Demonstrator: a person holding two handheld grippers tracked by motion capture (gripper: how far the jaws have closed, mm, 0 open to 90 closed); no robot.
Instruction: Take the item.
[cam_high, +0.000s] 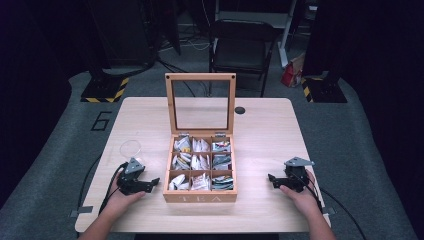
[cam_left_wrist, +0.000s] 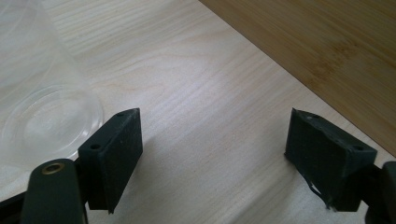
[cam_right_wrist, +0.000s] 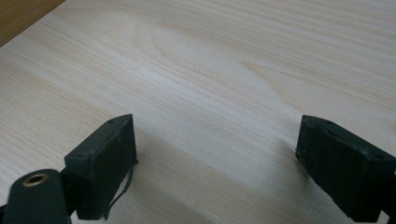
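Wooden tea box (cam_high: 200, 196) open, packets (cam_high: 200, 162) inside.

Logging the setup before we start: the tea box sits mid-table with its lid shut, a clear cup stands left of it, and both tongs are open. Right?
Not quite: the tea box has its glass lid standing open, with the sachets exposed, as the high view shows. The rest holds: the clear cup stands left of it, and the left tongs and right tongs are both open.
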